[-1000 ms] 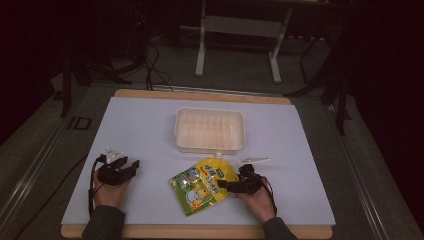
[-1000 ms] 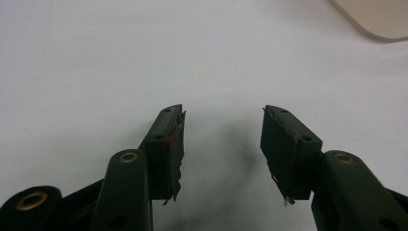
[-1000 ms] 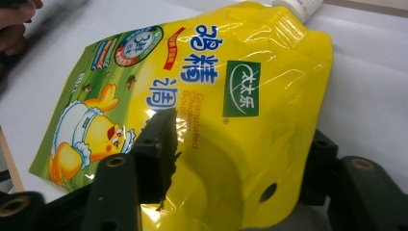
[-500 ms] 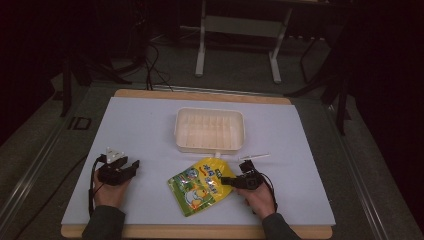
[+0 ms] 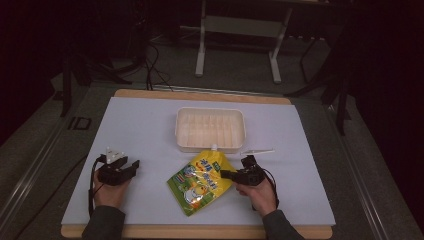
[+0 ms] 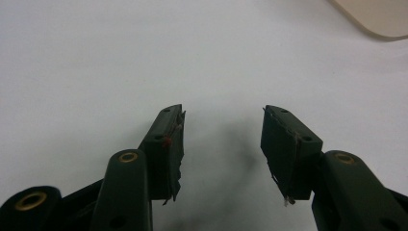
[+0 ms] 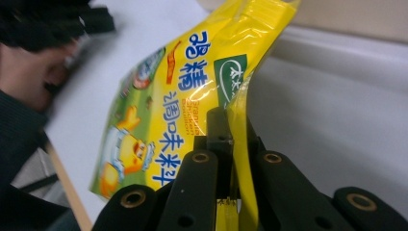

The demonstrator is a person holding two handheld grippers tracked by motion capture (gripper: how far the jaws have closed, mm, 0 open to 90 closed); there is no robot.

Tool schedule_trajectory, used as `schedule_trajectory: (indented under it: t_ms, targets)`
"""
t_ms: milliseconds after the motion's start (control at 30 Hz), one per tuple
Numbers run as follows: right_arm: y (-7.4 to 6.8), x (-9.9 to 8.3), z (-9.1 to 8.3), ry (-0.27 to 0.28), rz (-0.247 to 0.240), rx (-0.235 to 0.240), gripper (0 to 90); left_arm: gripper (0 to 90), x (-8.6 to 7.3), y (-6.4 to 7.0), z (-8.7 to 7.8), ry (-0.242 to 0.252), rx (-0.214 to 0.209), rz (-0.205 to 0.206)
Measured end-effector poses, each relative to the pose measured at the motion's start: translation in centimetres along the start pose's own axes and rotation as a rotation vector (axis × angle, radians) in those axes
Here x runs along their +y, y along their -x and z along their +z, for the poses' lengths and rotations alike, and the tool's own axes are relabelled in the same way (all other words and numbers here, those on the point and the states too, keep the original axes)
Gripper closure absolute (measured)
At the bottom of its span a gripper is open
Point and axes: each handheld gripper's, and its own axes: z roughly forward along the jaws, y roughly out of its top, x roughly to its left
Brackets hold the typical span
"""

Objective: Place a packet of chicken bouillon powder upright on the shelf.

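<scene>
- Dark studio floor with cables and a metal stand surrounds a wooden table (image 5: 200,95) covered by a pale grey-white mat (image 5: 135,130), on which everything sits.
- Near the front edge, right of centre, lies a yellow-and-green spouted seasoning pouch (image 5: 200,180), its white spout pointing toward the tray and its lower end toward the person.
- The right gripper (image 5: 231,174) is clamped on the pouch's right side seam; in the right gripper view its jaws stand pressed together with the yellow film (image 7: 192,110) pinched between them, and the seam curls up off the mat.
- The left gripper (image 5: 131,167) rests well apart at the left, jaws spread wide and holding nothing, bare mat between them in the left gripper view.
- A shallow cream plastic tray (image 5: 210,129) stands just beyond the pouch's spout, with nothing visible in it; a thin white strip (image 5: 257,151) lies beside its front right corner.
- Judged step: the grasp looks made and the lift is starting.
- The next move likely calls for raising the pouch clear of the tray's rim and carrying it forward; the thin seam grip could let the sagging pouch swing or slip.
</scene>
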Motion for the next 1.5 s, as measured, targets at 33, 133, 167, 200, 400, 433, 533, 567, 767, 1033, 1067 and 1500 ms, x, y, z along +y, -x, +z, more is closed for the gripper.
schedule_trajectory:
  t_ms: [33,133,167,200,400,433,533,567,767,1033,1067,1500]
  targets:
    - [-0.2,0.2,-0.2,0.005,-0.001,0.002,90.0,49.6,0.0,0.0,0.0,0.000,-0.001,0.000]
    - [-1.0,0.9,-0.8,0.028,-0.023,0.014,90.0,49.6,0.0,0.0,0.0,0.000,0.001,0.003]
    - [-1.2,1.2,-1.0,0.036,-0.033,0.019,90.0,49.6,0.0,0.0,0.0,0.000,0.001,0.003]
    - [-1.2,1.2,-1.0,0.036,-0.033,0.019,90.0,49.6,0.0,0.0,0.0,0.000,0.001,0.003]
    - [-2.7,2.6,-2.7,0.095,-0.058,0.042,90.0,49.6,0.0,0.0,0.0,0.001,0.000,0.000]
    - [-3.0,2.9,-3.1,0.106,-0.059,0.053,90.0,49.6,0.0,0.0,0.0,0.001,0.001,0.001]
    - [-3.0,3.0,-3.2,0.109,-0.060,0.059,90.0,49.6,0.0,0.0,0.0,0.001,0.000,-0.001]
    - [-3.1,3.2,-3.4,0.116,-0.056,0.069,90.0,49.6,0.0,0.0,0.0,0.001,0.001,0.000]
    - [-3.3,3.5,-4.1,0.146,-0.041,0.112,90.0,49.6,0.0,0.0,0.0,0.001,0.001,0.001]
    - [-3.5,3.8,-4.8,0.178,-0.039,0.153,90.0,49.6,0.0,0.0,0.0,0.000,-0.002,0.000]
    - [-3.4,3.9,-5.0,0.187,-0.037,0.151,90.0,49.6,0.0,0.0,0.0,0.001,-0.001,-0.002]
    - [-3.3,4.2,-5.8,0.243,-0.030,0.139,90.0,49.6,0.0,0.0,0.0,0.002,0.001,0.000]
